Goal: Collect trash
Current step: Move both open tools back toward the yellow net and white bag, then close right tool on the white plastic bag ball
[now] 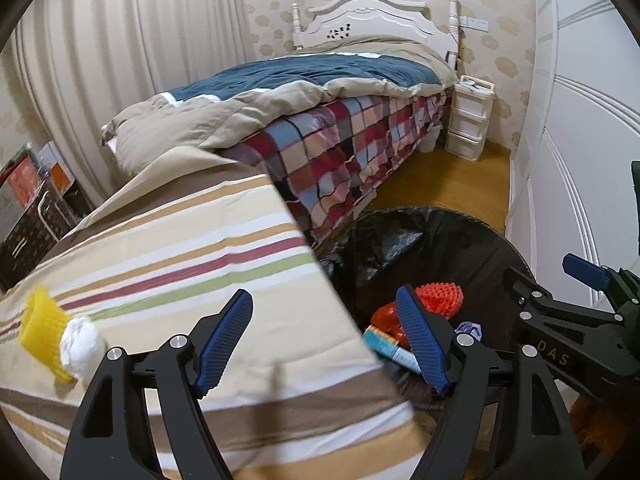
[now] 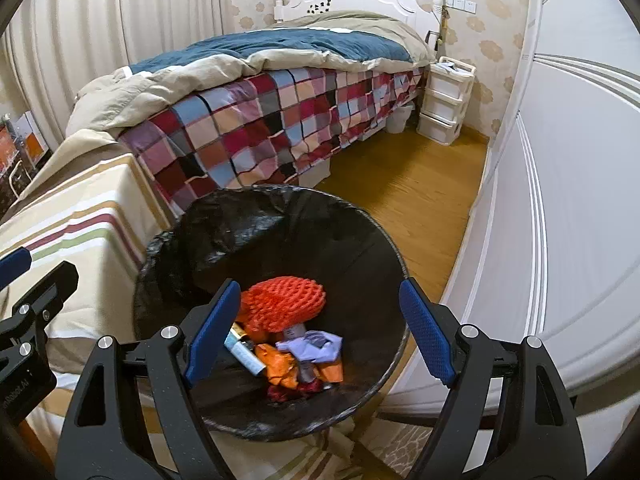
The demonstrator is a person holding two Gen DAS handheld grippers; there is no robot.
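A bin with a black liner stands on the floor beside a striped cloth surface. Inside it lie an orange foam net, a blue-and-white tube, an orange wrapper and a lilac paper. My right gripper hangs open over the bin with nothing between its pads. My left gripper is open and empty, straddling the cloth's edge and the bin. On the cloth at the far left lie a yellow foam net and a white crumpled tissue.
A bed with a patchwork cover runs behind the bin. White wardrobe doors close off the right side, and a white drawer unit stands at the far end of the wooden floor. Boxes are stacked at the left.
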